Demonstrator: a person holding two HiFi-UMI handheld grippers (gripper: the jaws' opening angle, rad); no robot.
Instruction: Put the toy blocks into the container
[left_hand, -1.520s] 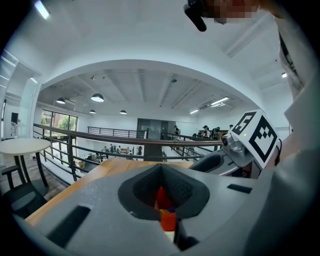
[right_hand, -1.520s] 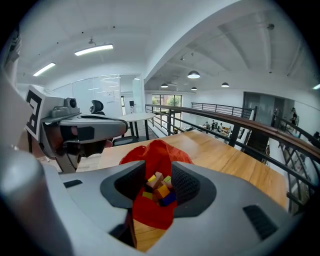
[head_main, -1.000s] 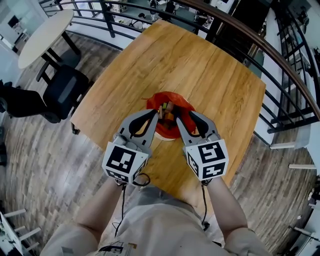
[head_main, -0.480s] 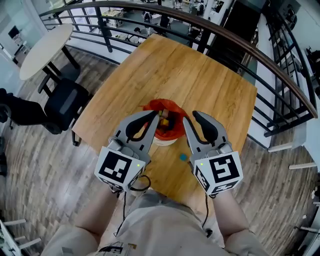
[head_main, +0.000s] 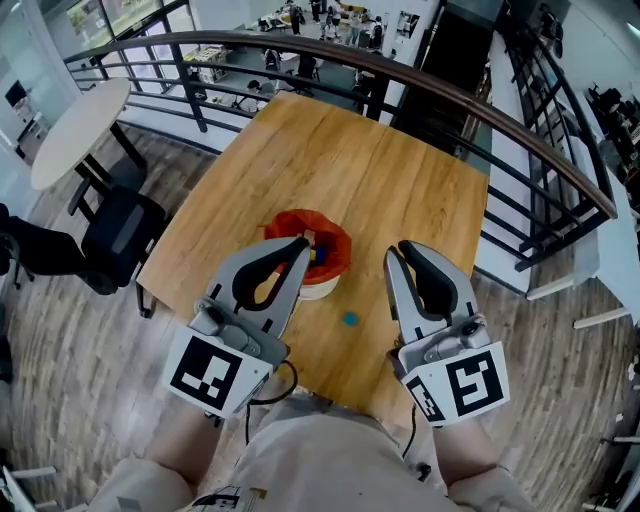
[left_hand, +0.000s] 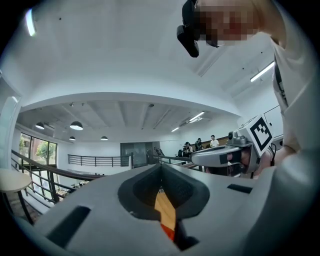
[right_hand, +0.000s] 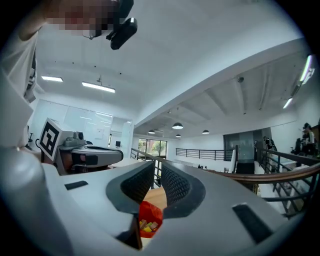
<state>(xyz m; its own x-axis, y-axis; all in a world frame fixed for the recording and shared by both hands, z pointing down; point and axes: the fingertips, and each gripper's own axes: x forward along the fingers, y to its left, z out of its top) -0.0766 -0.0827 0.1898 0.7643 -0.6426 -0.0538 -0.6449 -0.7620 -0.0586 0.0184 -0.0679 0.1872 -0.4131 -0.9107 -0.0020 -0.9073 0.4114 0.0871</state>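
left tongs (head_main: 301, 244) hang closed and empty by the container (head_main: 322, 288) holding blocks (right_hand: 146, 225), right tongs (head_main: 400, 251) are closing on nothing, lifted clear, probably lining up for the lone blue block (head_main: 350, 319) on the table (head_main: 400, 170) just beside it.

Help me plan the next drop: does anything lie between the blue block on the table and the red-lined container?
Nothing visible does. The blue block lies alone on the table, just to the near right of the container, with only bare wood between them.
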